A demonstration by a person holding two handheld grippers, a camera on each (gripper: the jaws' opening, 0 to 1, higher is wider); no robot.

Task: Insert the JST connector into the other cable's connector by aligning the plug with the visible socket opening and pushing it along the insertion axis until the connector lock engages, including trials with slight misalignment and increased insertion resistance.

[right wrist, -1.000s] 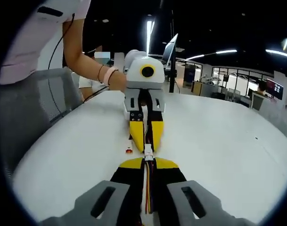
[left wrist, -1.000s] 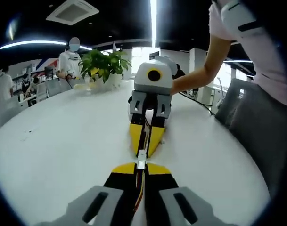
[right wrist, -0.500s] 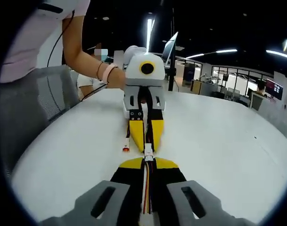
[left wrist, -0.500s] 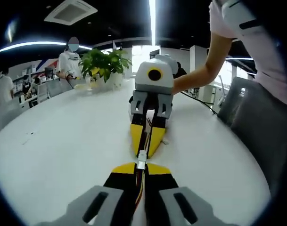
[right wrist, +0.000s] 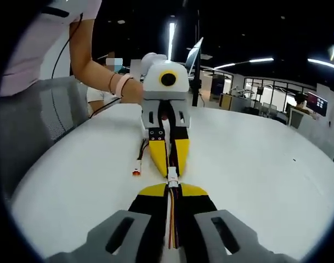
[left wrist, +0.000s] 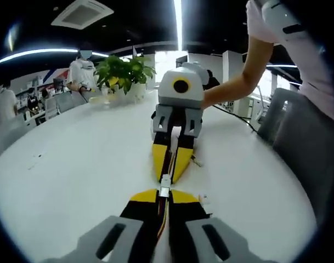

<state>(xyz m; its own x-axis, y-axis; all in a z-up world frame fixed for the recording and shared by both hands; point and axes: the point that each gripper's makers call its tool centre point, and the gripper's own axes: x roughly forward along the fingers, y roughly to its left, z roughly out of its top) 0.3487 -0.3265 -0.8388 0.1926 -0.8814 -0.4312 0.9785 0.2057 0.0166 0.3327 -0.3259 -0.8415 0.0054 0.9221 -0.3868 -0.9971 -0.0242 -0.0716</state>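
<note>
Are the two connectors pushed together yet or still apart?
Together, as far as visible: the white connectors meet with no gap between the left hand-held gripper and right hand-held gripper. Lock engagement: cannot tell.

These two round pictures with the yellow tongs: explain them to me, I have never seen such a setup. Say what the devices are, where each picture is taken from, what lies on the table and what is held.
No robot here: a person holds a hand tool with two-jaw tongs in each hand, and each tool carries a fisheye camera looking forward along its jaws.

In the left gripper view, the left tongs rise from the bottom and the right tongs face them. In the right gripper view it is the reverse: right tongs below, left tongs opposite.

Both are shut, each on a cable. The white connectors meet tip to tip between them; whether they are locked is too small to tell.

On the white table lies a loose cable end with a red plug. A potted plant stands farther back.
</note>
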